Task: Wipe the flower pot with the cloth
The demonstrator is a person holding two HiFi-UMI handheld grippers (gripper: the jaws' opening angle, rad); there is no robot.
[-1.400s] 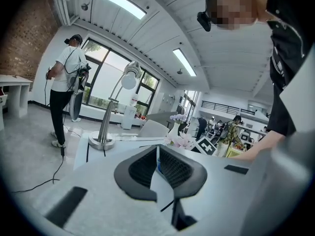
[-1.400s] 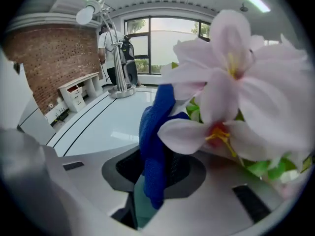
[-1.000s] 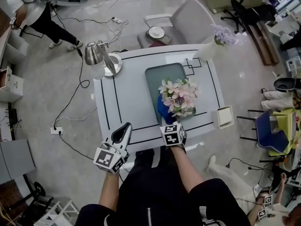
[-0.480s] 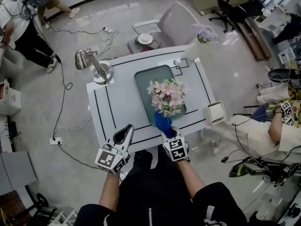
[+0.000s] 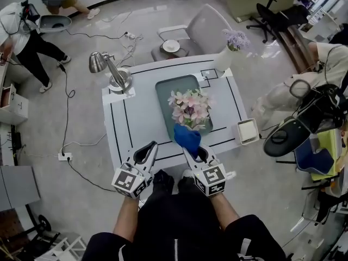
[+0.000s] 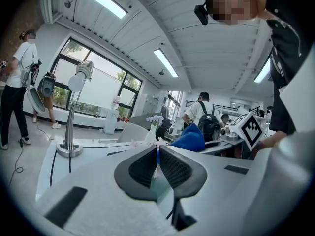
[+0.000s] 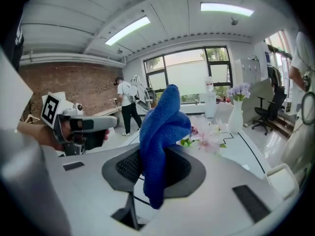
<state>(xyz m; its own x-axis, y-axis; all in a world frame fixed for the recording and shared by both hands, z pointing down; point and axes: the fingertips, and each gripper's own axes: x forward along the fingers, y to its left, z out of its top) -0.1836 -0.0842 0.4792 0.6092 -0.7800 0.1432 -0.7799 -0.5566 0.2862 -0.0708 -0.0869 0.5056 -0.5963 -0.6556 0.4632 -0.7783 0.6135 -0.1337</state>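
- Left gripper (image 5: 148, 150) hovers over the table's (image 5: 141, 118) near edge, jaws pinched together with nothing between them.
- Right gripper (image 5: 191, 151), also at the near edge, is clamped on the blue cloth (image 5: 187, 136), which stands up bunched from its jaws.
- The cloth sits just beside the pink flowers (image 5: 190, 107); whether it touches the flower pot under them, I cannot tell, since the blooms cover it.
- Those flowers stand on the dark tray (image 5: 167, 90) at the table's middle.
- Small white dish (image 5: 247, 130) on the table's right edge.
- Desk lamp (image 5: 111, 72) at the far left corner, white vase (image 5: 227, 52) at the far right corner.
- Grey chair (image 5: 201, 26) beyond the table.
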